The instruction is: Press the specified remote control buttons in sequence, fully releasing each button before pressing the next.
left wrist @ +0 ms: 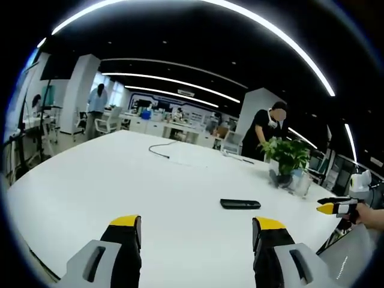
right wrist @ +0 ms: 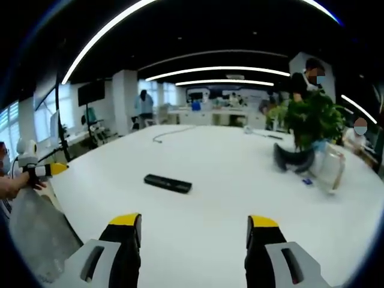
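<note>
both grippers open above the white surface, holding nothing.
black remote control flat on the surface, well ahead of left gripper and right gripper, near a potted plant.

Remote control: it lies flat on the table, ahead of your left gripper and off to its right.
Potted plant: it stands on the table beyond the remote, nearer the far edge.
Cable: it lies well behind the remote (toward the table's far side).
Right gripper: the remote sits ahead of you, slightly left; the plant stands right of it.
</note>
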A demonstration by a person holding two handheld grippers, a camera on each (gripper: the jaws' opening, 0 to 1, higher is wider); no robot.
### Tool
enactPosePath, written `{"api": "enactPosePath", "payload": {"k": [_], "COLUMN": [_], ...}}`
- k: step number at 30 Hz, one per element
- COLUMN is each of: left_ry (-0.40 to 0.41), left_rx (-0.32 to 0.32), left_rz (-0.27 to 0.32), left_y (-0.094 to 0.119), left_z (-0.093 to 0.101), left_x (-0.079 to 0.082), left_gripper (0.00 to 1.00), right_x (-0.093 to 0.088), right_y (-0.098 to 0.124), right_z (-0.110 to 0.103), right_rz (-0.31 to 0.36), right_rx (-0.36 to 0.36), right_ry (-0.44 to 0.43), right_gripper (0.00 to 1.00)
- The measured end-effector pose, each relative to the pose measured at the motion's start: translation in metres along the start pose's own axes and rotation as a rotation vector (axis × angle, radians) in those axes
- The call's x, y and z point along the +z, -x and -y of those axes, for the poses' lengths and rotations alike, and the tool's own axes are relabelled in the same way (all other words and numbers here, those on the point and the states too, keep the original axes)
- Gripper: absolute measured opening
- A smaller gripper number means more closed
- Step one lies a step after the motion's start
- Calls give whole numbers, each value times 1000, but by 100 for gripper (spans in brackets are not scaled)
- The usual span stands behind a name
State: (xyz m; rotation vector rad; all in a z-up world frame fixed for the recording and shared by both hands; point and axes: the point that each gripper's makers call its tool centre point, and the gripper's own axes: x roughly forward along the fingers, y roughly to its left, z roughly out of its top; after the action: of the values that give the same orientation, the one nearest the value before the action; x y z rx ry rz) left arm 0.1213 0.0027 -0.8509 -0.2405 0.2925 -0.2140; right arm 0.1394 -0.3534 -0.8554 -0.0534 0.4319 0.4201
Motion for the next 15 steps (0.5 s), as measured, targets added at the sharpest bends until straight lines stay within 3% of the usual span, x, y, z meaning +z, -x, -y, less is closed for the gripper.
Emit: {"api": "enactPosePath", "payload": {"k": [15], "left_ry": [3], "left_rx": [-5], "left_rz": [6], "left_y": [0], "left_z": [0], "left_x": [1], "left_gripper": [78], "right_x": [7], "right_y": [5], "right_z": [2], "right_rz": [48], "right_rx": [-1], "right_ry": [-50], "right_gripper": [69]}}
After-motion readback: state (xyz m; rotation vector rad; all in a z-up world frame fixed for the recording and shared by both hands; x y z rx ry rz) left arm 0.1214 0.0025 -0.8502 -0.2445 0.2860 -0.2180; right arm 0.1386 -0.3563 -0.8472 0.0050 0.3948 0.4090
